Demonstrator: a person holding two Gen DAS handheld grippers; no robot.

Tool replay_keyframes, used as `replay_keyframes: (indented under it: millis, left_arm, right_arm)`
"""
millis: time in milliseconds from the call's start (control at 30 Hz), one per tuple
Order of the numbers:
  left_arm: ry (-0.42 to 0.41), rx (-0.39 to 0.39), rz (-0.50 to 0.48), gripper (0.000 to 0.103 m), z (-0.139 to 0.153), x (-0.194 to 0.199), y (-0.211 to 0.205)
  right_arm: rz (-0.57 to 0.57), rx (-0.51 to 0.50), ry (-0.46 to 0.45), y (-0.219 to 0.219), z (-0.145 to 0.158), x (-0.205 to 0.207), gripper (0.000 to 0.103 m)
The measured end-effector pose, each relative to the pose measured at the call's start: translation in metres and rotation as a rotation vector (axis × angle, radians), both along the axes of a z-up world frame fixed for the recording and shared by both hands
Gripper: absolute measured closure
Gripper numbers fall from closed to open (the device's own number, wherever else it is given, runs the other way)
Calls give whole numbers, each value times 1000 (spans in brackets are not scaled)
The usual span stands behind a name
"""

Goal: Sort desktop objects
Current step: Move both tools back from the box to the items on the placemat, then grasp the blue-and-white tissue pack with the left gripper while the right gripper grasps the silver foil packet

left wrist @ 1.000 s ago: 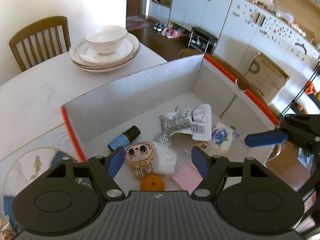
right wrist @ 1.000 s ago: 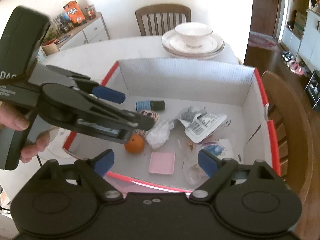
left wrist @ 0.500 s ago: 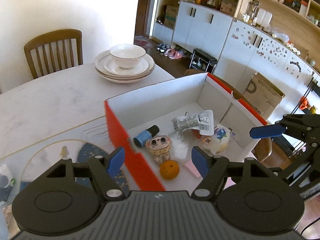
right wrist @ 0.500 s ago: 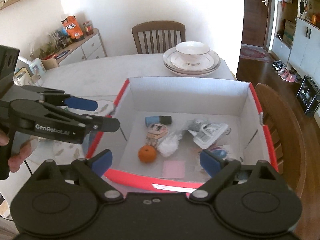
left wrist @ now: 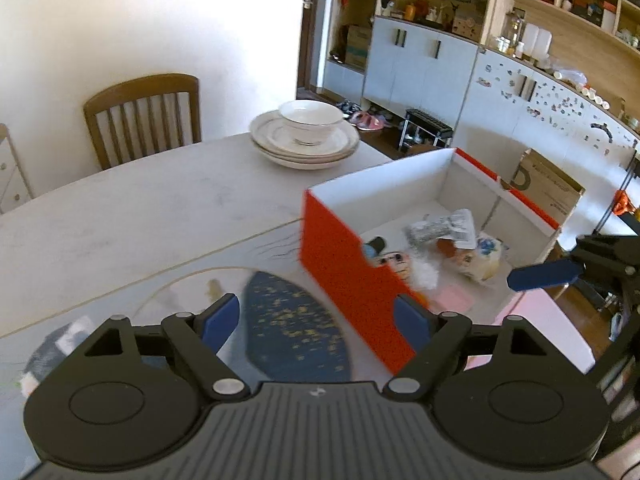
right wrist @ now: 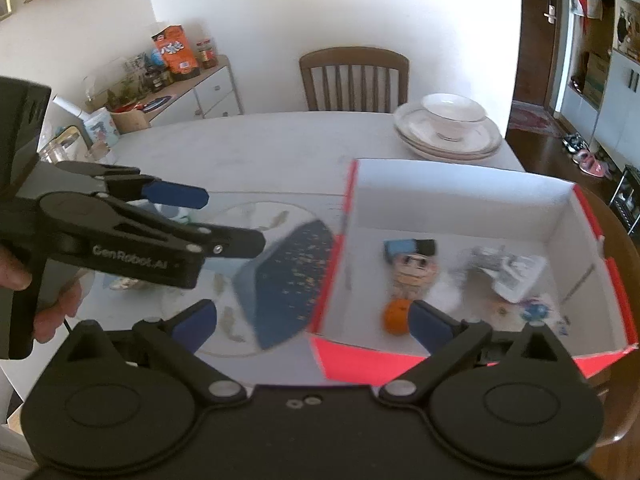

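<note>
The open red-sided cardboard box with white inner walls point(right wrist: 452, 200) stood on the pale round bench point(right wrist: 260, 144). Inside it lay an orange fruit point(right wrist: 396, 317) near the front wall, a small cartoon-face figure point(right wrist: 414, 270) just behind the fruit, a blue-labelled dark bottle point(right wrist: 408, 246) behind that, and a crumpled barcoded plastic packet point(right wrist: 504, 266) to the right of the figure. The left tool point(left wrist: 316, 318) hung over the bench left of the box, its blue-padded fingers spread and empty. The right tool point(right wrist: 308, 320) hovered at the box's front-left corner, fingers likewise spread, gripping nothing. Behind the box sat a white bowl on stacked plates point(left wrist: 306, 136).
</note>
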State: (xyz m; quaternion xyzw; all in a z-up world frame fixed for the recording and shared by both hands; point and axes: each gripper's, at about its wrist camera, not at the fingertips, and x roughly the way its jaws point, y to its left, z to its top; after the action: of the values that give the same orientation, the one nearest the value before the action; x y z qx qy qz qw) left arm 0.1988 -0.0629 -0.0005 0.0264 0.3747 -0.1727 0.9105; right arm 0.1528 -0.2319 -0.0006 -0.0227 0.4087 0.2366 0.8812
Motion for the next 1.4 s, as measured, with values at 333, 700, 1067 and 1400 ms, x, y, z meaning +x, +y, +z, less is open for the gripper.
replay_keyframes:
  millis: [333,700,1067,1400]
  left_arm:
    - [-35,2,33,1,0,-3,64]
    - [-52,37,61,1,-9,3,134]
    - [-43,67,78,1,-26,13,190]
    - [-11,112,52,1,-55,34,222]
  right_arm:
    - [19,10,-30,69,1,-7,1]
    - [29,-5,-84,147,-4,-17,1]
    - [21,-35,-93,207,-17,-14,1]
    - [37,-78,-72,251,-45,-4,1]
